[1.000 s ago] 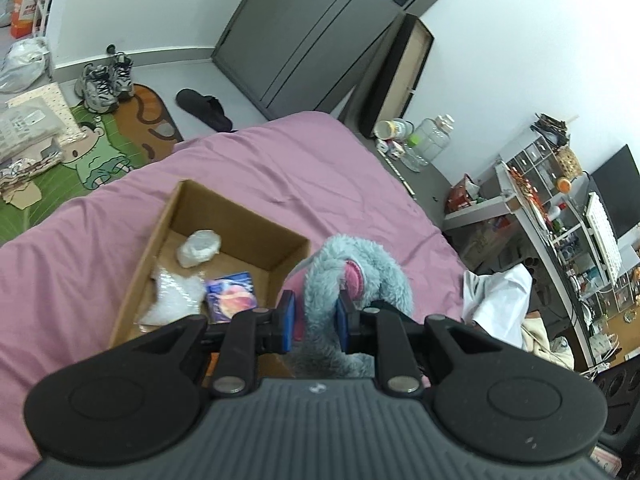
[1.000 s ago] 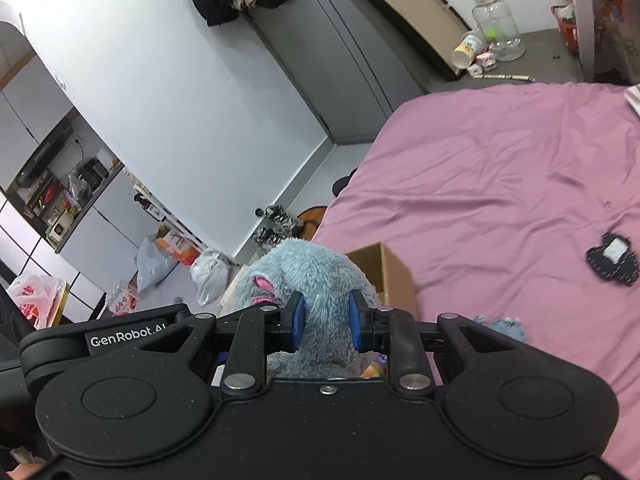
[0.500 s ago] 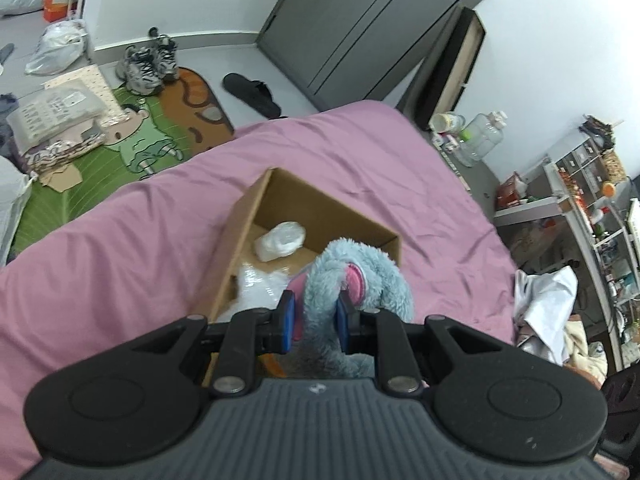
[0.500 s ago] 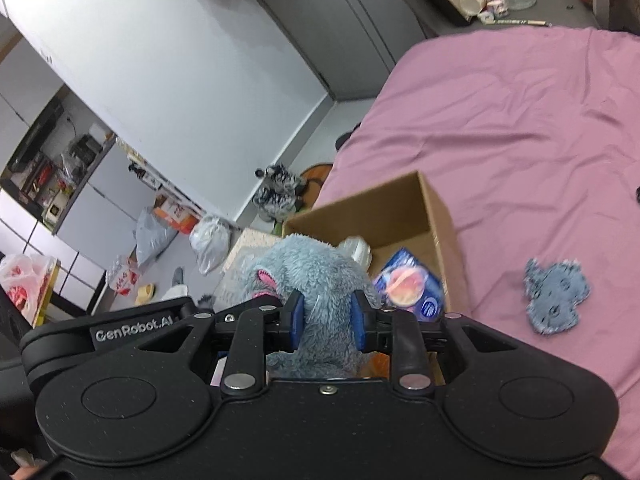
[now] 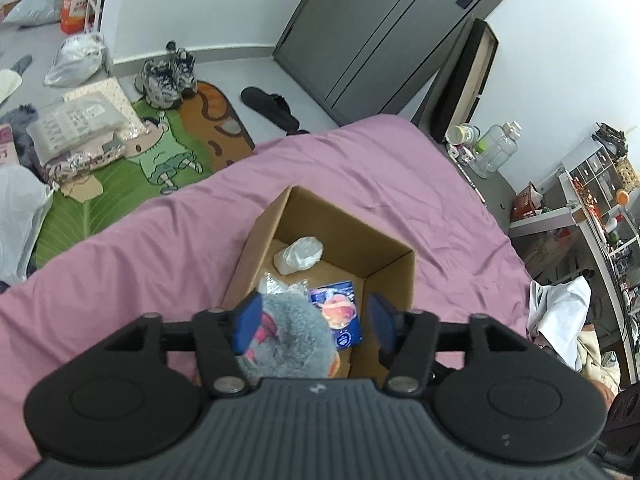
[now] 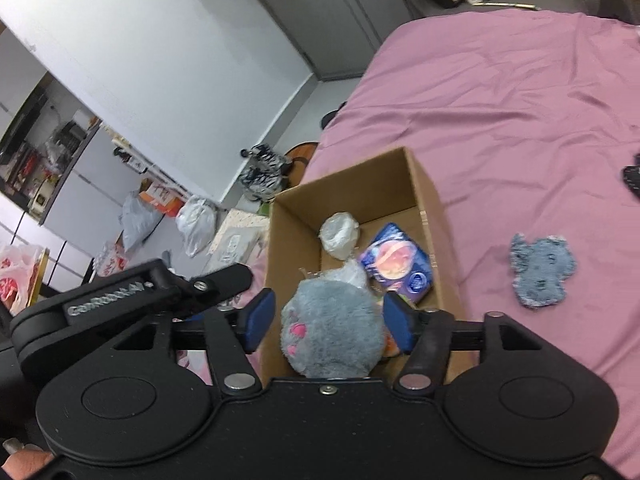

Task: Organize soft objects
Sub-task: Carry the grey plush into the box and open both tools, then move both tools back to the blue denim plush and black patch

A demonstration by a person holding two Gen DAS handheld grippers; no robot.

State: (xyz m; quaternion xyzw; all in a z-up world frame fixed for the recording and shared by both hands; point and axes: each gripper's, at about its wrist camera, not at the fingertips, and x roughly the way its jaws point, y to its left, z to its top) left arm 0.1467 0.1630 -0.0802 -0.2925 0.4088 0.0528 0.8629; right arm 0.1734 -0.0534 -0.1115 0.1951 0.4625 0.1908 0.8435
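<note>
A grey plush toy with pink patches [image 5: 288,340] [image 6: 332,332] lies in the near end of an open cardboard box [image 5: 344,220] [image 6: 424,188] on the pink bed. My left gripper [image 5: 314,320] is open above it, jaws wide apart on either side of the plush. My right gripper [image 6: 328,316] is open too, jaws either side of the plush. The box also holds a white bundle [image 5: 298,254] [image 6: 339,234], a clear plastic bag [image 5: 276,284] and a blue packet [image 5: 338,312] [image 6: 398,266].
A flat grey plush patch [image 6: 542,270] lies on the pink sheet [image 6: 500,100] right of the box. A dark object [image 6: 632,176] sits at the far right edge. The left gripper's body [image 6: 132,292] shows beside the box. Shoes, bags and a mat cover the floor beyond the bed.
Both grippers carried the plush over the box, lowered it and opened. The plush now rests inside the box, free of both sets of jaws.
</note>
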